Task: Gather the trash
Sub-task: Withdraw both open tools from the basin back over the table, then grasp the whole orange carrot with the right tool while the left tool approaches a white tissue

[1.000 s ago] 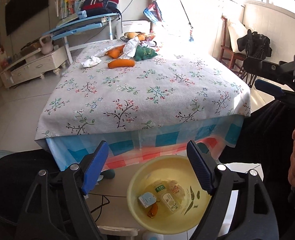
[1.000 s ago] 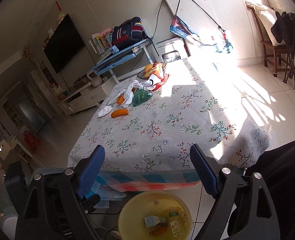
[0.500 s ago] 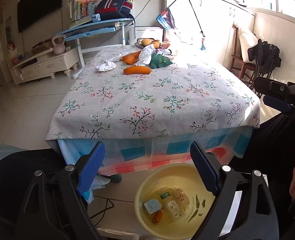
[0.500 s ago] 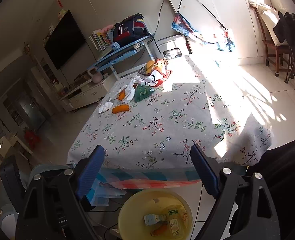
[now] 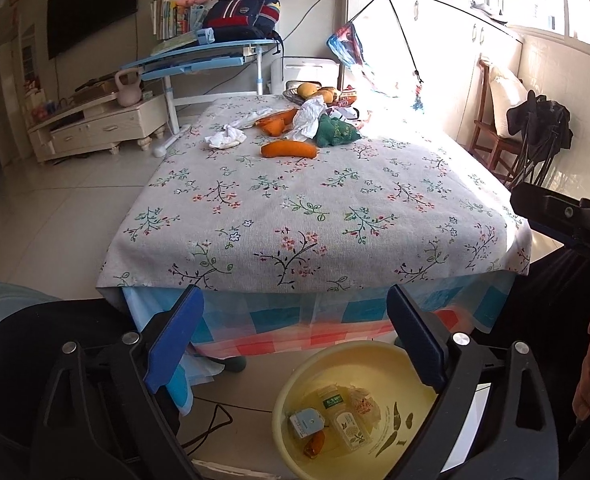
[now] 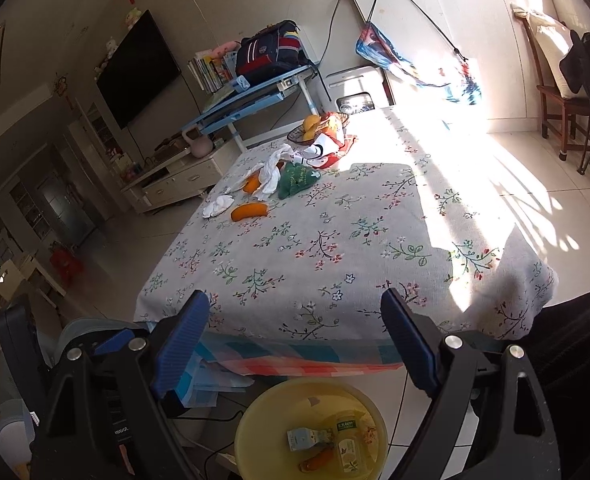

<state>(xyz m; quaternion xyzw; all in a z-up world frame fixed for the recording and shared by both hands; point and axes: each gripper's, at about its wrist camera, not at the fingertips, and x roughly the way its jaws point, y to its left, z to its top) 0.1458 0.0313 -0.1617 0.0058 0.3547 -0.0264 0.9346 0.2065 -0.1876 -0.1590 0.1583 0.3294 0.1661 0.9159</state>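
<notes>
Over the yellow basin (image 5: 359, 364), left gripper (image 5: 295, 344) tilts down, opening, empty.

tablecloth (image 5: 319, 208): grey, sprigged with red, green and blue flowers
under-cloth (image 5: 295, 320): blue, white and coral checks
basin (image 5: 295, 384): pale yellow, near
far peel (image 5: 289, 149): orange
far pouch (image 5: 337, 133): dark green
gripper pads (image 5: 175, 338): blue

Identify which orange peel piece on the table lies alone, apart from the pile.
The long curved orange peel, lying by itself nearer the camera; the other orange pieces sit tucked under the crumpled white paper.
</notes>
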